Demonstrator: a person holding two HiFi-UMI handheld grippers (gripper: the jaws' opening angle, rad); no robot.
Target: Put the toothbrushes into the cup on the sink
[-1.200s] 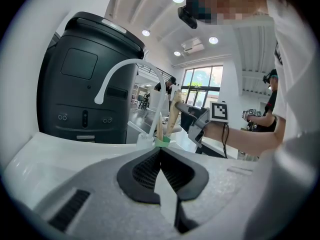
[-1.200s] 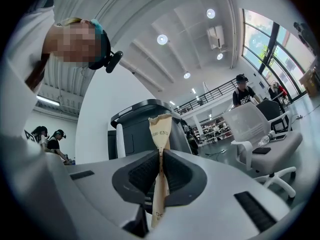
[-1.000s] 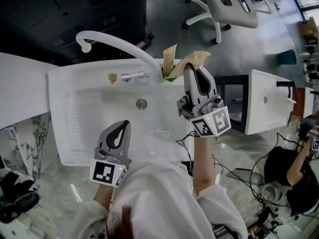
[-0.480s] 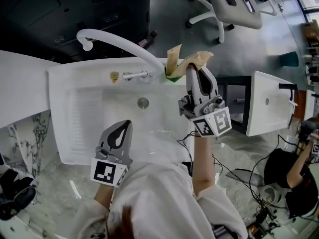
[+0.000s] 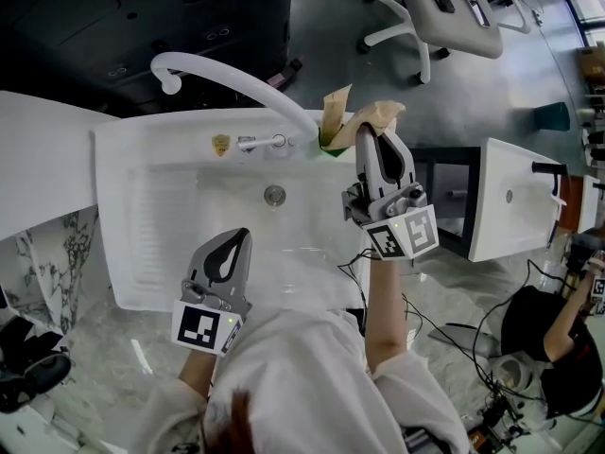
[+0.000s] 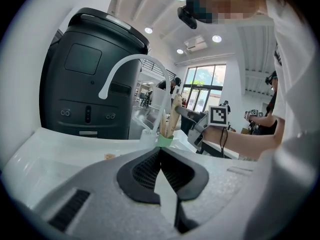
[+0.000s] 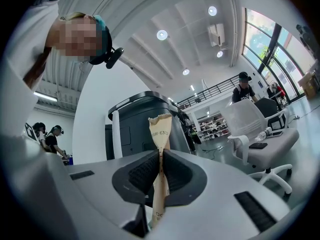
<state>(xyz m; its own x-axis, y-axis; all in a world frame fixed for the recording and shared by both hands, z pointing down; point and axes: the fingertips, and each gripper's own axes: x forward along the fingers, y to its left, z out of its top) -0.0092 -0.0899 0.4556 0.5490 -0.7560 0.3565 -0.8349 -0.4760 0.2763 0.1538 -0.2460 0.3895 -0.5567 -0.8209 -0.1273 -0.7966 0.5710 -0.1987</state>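
Observation:
A green cup (image 5: 330, 147) stands at the sink's (image 5: 142, 253) back right corner, beside the faucet base, with a paper-wrapped toothbrush (image 5: 334, 110) upright in it. My right gripper (image 5: 364, 132) sits just right of the cup, shut on another paper-wrapped toothbrush (image 5: 383, 112). In the right gripper view the tan wrapper (image 7: 160, 129) rises between the pressed pads of my right gripper (image 7: 160, 156). My left gripper (image 5: 238, 236) rests over the sink's front edge, shut with nothing in it. In the left gripper view its tips (image 6: 161, 151) meet, with the cup (image 6: 165, 140) straight ahead.
A curved white faucet (image 5: 236, 78) arches over the basin, its drain (image 5: 274, 195) below. A black machine (image 6: 85, 84) stands behind the sink. A second white sink (image 5: 515, 206) is to the right, an office chair (image 5: 444, 17) beyond, and cables and a seated person (image 5: 558, 339) are at lower right.

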